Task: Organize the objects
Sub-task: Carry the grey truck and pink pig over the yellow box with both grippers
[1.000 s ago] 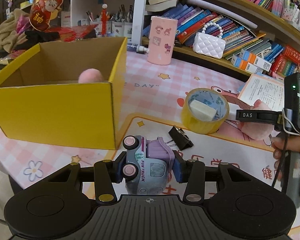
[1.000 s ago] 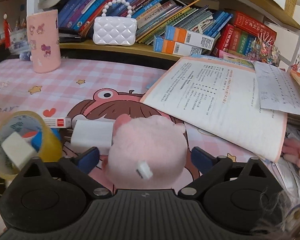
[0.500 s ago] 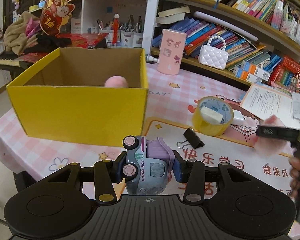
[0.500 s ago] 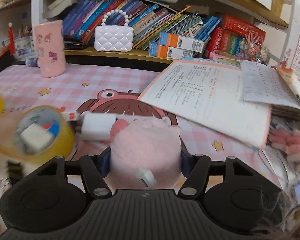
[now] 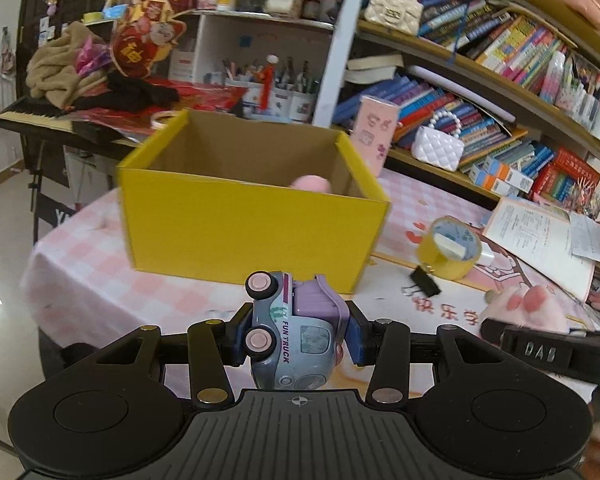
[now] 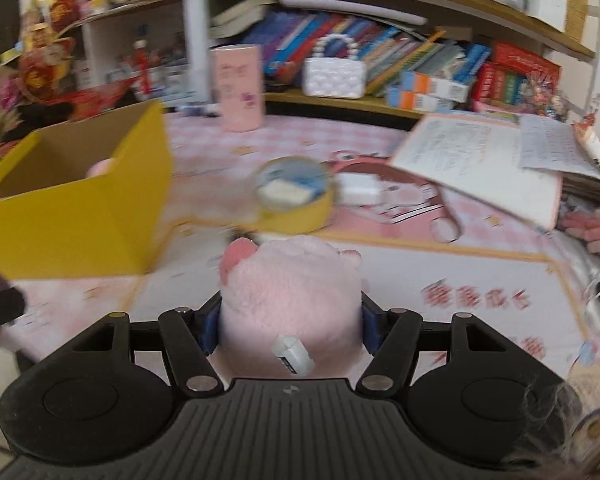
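My left gripper (image 5: 298, 338) is shut on a grey and purple toy truck (image 5: 296, 334), held on its side above the table's near edge, in front of the open yellow box (image 5: 244, 226). A pink plush thing (image 5: 312, 183) lies inside the box. My right gripper (image 6: 290, 320) is shut on a pink plush paw (image 6: 290, 292) with a white tag, held above the table. The paw (image 5: 528, 310) also shows at the right of the left wrist view. The yellow box (image 6: 80, 216) is to the left in the right wrist view.
A yellow tape roll (image 5: 448, 246) with a white block in it, a black binder clip (image 5: 424, 282) and a white charger (image 6: 358, 189) lie on the pink tablecloth (image 5: 80, 276). An open booklet (image 6: 480, 160) lies right. A pink cup (image 6: 238, 86) and bookshelves stand behind.
The right gripper closed on the plush paw and lifted it back and left. The left gripper rose and pulled back with the truck, so the box looks farther and lower.
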Demonstrator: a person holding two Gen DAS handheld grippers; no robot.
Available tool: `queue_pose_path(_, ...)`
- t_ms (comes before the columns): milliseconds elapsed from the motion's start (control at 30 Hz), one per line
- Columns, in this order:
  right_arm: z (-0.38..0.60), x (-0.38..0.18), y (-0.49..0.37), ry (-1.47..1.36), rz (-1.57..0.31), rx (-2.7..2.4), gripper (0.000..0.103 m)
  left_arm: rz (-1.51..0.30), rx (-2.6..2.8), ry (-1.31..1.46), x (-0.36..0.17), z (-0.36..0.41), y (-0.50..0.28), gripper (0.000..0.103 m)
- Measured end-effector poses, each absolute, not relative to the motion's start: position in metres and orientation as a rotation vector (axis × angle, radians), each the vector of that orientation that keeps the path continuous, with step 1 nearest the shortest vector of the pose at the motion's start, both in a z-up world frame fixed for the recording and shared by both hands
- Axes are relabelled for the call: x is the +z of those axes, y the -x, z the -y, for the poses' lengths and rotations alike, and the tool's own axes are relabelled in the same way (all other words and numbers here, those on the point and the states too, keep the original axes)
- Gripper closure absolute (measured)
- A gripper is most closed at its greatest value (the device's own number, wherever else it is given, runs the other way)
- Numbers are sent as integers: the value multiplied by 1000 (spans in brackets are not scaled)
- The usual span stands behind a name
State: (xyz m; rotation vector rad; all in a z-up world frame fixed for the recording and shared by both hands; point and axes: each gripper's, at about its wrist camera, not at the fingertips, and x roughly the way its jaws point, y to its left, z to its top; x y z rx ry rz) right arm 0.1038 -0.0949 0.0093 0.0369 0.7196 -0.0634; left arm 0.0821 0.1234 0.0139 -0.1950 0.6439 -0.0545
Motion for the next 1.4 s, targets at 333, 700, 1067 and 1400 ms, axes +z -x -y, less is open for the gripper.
queue_pose_path(333,-16,13,-55,3,-732,121,41,-608,3,209,20,-193,-42,59)
queue_pose_path(700,-73,18,-30,47,-701,171,40,-568,18,225,23,-237,-19,59)
queue_pose_path(1067,-85,24,-19,40,-698,129,40,-552,-55,216,28,-245,-21,59)
queue_pose_path(1400,-84,41,-28,30,-653,105,40,-481,-90,209,53,-241,-39,59)
